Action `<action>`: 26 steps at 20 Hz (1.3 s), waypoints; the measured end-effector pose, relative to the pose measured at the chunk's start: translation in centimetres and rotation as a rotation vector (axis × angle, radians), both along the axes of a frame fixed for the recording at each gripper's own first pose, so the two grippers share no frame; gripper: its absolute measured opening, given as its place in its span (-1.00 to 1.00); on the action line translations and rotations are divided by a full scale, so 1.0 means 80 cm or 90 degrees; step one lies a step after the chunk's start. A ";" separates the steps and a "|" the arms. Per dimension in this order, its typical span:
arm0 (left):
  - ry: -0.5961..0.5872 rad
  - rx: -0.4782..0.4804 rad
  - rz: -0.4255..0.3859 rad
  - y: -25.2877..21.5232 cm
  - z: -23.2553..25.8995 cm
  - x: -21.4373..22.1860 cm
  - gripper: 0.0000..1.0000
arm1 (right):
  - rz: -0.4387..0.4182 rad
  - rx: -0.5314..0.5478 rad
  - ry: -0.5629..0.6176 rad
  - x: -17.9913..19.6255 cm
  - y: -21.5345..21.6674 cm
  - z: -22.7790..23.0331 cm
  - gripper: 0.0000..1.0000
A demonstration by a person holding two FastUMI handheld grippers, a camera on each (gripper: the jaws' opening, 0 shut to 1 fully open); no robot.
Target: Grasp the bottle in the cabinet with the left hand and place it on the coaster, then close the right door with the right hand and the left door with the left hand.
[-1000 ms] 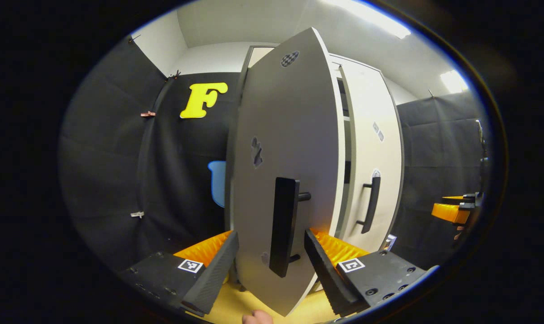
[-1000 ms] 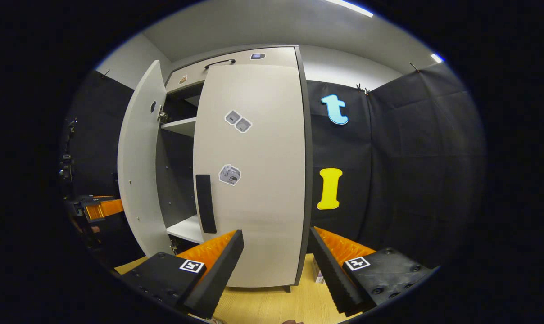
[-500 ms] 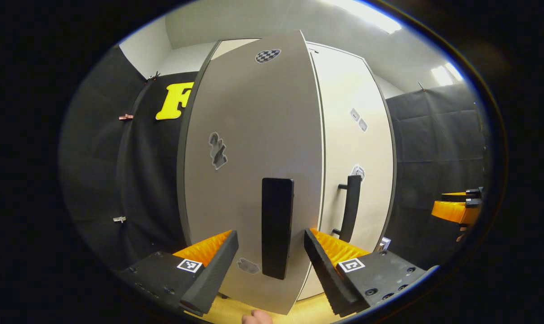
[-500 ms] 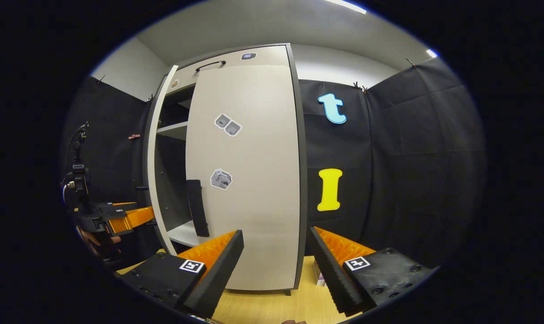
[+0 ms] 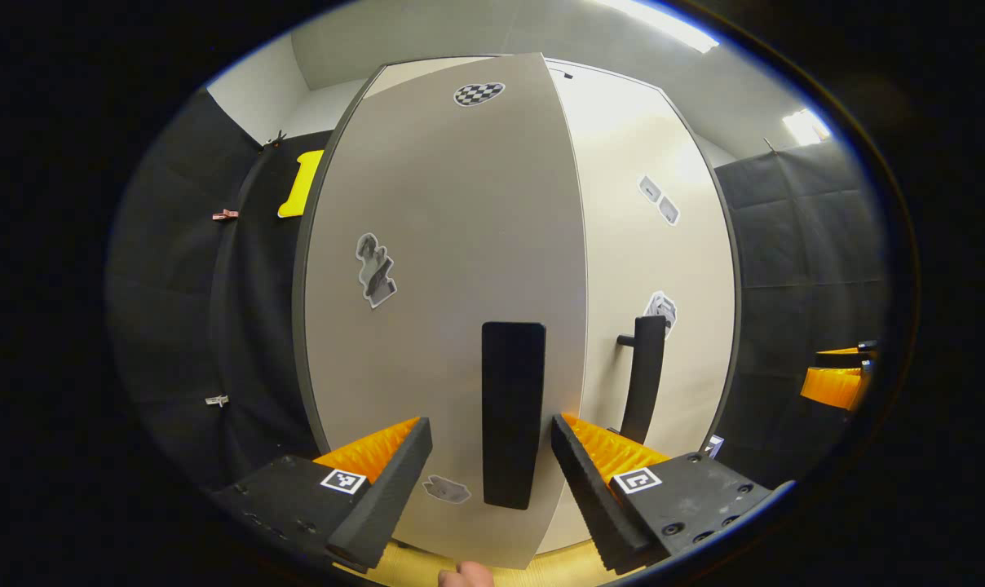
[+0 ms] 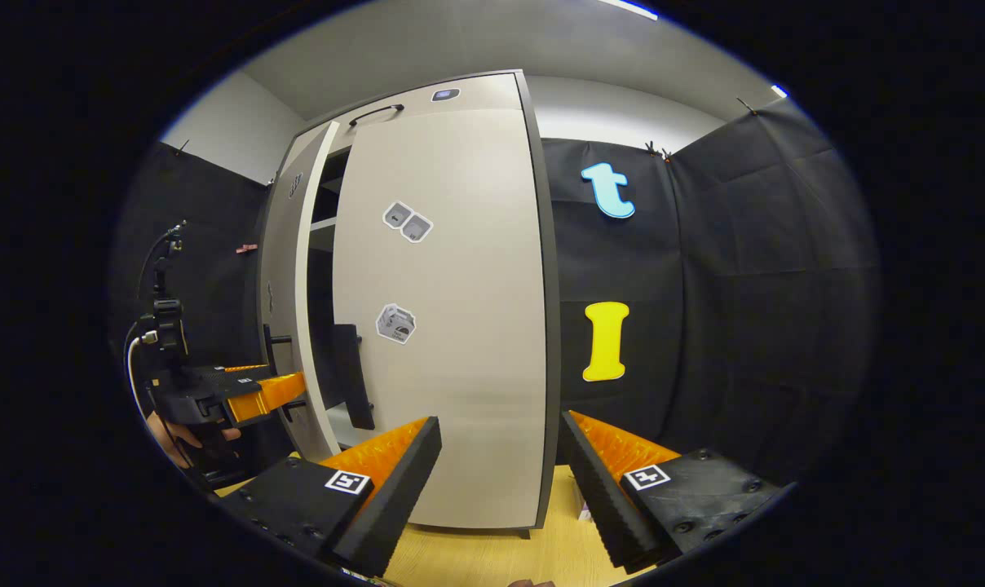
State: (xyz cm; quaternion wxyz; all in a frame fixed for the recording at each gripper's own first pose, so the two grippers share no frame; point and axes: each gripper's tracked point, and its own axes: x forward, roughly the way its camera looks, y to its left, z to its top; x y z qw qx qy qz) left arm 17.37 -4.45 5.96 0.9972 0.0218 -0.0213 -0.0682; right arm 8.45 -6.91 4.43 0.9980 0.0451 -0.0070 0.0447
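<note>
Left tongs: the left tongs (image 5: 491,456) are spread wide, grasping nothing; the left door's handle (image 5: 512,412) stands between the fingers, and whether either finger touches it cannot be told. In the right gripper view these tongs (image 6: 284,390) sit at 9 o'clock, against the left door's edge, with a hand (image 6: 184,434) behind.
Right tongs: the right tongs (image 6: 501,469) are released, wide apart, facing the right door (image 6: 452,326) without touching it.
Left door: the left door (image 5: 452,269) is ajar, a narrow gap left.
Right door: shut; its handle (image 5: 644,377) is at 3 o'clock of the left one.
Surface: a wooden floor (image 6: 492,554) at 6 o'clock.
Room: black cloth wall (image 6: 745,285), pale ceiling.
Change: half a second ago the left door stood wider; the gap has narrowed.
Bottle: out of sight.
</note>
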 end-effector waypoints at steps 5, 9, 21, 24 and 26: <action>0.003 -0.012 0.004 0.003 0.002 -0.004 0.89 | 0.004 -0.002 -0.011 -0.002 0.007 0.008 0.94; -0.004 -0.003 0.005 0.012 0.009 -0.024 0.89 | 0.003 -0.002 -0.022 -0.010 0.017 0.017 0.94; 0.012 -0.011 0.009 0.054 0.010 -0.107 0.89 | -0.019 -0.024 -0.056 -0.054 0.057 0.041 0.94; 0.009 -0.013 0.011 0.062 0.010 -0.125 0.89 | -0.019 -0.027 -0.060 -0.068 0.069 0.043 0.94; 0.008 -0.010 0.016 0.067 0.010 -0.140 0.89 | -0.020 -0.027 -0.061 -0.077 0.074 0.043 0.94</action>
